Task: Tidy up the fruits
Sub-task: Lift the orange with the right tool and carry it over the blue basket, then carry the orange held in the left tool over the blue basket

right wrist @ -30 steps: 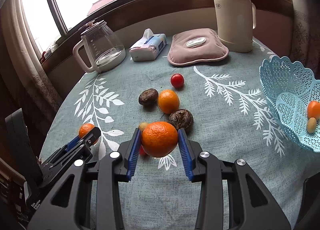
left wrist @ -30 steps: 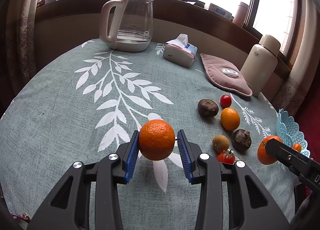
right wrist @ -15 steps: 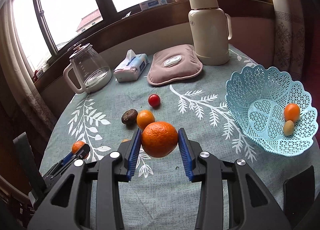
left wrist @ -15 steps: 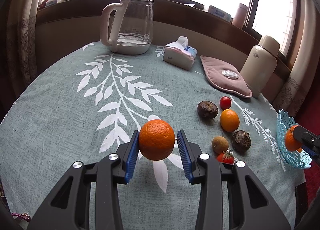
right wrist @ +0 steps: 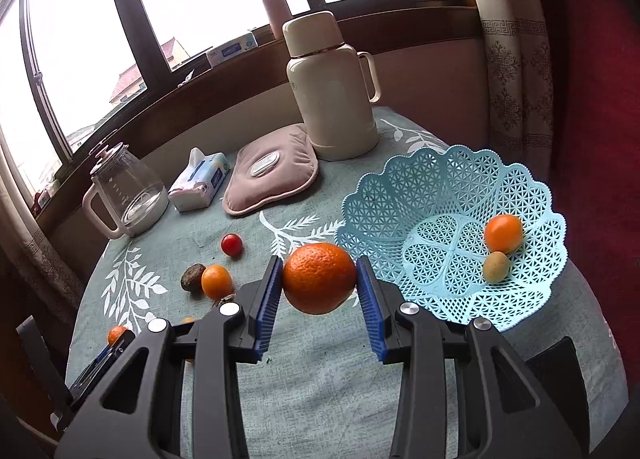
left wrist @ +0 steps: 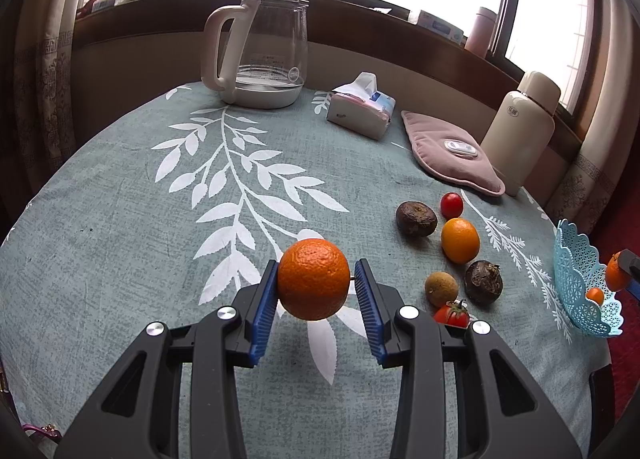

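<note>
My left gripper is shut on an orange above the table's middle. My right gripper is shut on another orange, held in the air just left of the light blue basket. The basket holds a small orange and a pale oval fruit. On the cloth lie a cherry tomato, a small orange, two dark brown fruits, a tan round fruit and a stemmed tomato. The basket shows at the right edge of the left wrist view.
A glass kettle, a tissue pack, a pink heating pad and a cream thermos stand along the table's far side by the window sill. The table edge drops off just right of the basket.
My right gripper has carried its orange to the right, from over the loose fruits to beside the basket. My left gripper has stayed nearly still with its orange.
</note>
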A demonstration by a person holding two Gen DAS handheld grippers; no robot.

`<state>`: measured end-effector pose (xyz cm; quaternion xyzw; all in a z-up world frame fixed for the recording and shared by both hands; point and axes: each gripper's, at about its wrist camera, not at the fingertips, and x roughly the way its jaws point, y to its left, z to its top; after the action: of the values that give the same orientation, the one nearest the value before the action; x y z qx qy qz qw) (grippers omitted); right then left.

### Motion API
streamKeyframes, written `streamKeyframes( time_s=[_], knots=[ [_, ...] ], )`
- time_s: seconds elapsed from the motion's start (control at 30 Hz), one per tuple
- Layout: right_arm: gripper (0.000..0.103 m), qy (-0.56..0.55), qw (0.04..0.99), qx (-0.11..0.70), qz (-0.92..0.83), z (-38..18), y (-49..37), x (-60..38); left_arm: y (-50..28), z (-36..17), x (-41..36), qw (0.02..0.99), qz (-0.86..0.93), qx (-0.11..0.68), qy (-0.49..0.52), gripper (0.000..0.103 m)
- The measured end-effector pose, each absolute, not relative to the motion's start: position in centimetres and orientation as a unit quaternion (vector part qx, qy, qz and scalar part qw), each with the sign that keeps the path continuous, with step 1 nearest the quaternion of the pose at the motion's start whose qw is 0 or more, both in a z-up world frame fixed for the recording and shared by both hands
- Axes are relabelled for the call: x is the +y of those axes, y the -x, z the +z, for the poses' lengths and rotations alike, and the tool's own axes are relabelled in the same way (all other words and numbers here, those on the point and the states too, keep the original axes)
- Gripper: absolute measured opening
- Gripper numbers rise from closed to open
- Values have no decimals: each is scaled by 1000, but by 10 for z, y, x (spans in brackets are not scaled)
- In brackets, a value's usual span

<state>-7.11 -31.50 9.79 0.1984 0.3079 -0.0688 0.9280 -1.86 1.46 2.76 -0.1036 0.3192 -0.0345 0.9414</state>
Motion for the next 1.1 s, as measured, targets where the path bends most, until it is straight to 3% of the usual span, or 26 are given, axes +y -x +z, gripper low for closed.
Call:
streamKeyframes(
  time_s=[1.1],
  knots=[
    [40,-235,915,299,-134,76,85,-364,22,31,11,946,-31,308,93,39]
  ],
)
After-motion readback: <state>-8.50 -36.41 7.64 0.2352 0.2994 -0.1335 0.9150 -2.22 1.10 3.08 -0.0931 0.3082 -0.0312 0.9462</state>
